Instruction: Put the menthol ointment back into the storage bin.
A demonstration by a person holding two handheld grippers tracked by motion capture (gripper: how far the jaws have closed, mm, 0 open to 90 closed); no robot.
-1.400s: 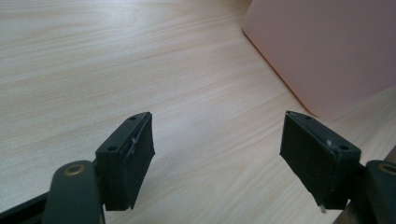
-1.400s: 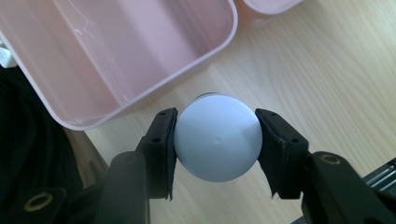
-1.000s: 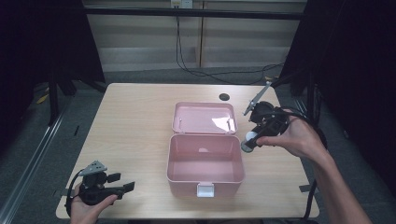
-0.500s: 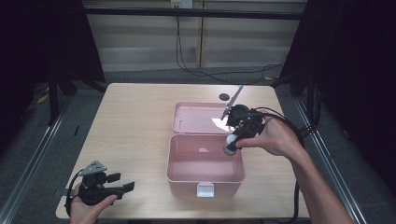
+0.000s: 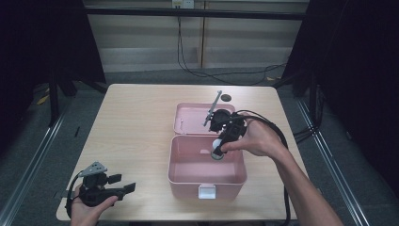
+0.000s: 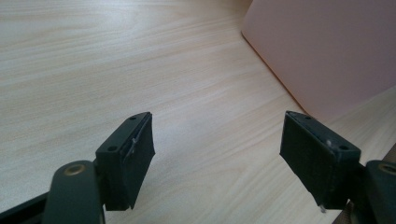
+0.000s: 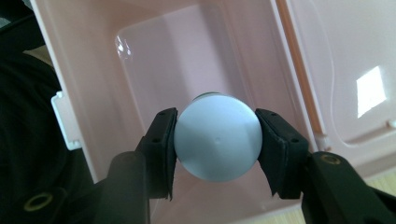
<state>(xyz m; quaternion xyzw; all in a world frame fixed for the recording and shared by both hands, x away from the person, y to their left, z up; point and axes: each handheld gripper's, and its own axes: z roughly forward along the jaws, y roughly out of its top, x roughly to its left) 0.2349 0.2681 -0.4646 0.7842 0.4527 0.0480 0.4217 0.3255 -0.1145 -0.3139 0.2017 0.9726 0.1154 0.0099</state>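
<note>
An open pink box [image 5: 207, 181] stands in the middle of the table, its lid [image 5: 188, 120] lying flat behind it. My right gripper [image 5: 218, 151] hangs over the box's inside, shut on a white round bulb [image 5: 216, 144]. In the right gripper view the bulb [image 7: 217, 137] sits squeezed between both pads [image 7: 161, 144], with the bare pink box floor [image 7: 154, 60] below it. At the table's front left corner my left gripper [image 5: 127, 188] rests low in a hand. Its jaws stand wide apart over bare wood, the gripper [image 6: 217, 154] open, with the box's wall [image 6: 327, 51] ahead to the right.
A small black disc [image 5: 226, 98] lies on the table behind the lid. The box has a white latch [image 5: 207, 190] on its front wall. A cable [image 5: 277, 136] trails from the right gripper over the forearm. Bare wood [image 5: 131, 127] stretches left of the box.
My right gripper has carried the bulb leftward from beside the box's right edge to above its inside. The left gripper has stayed put.
</note>
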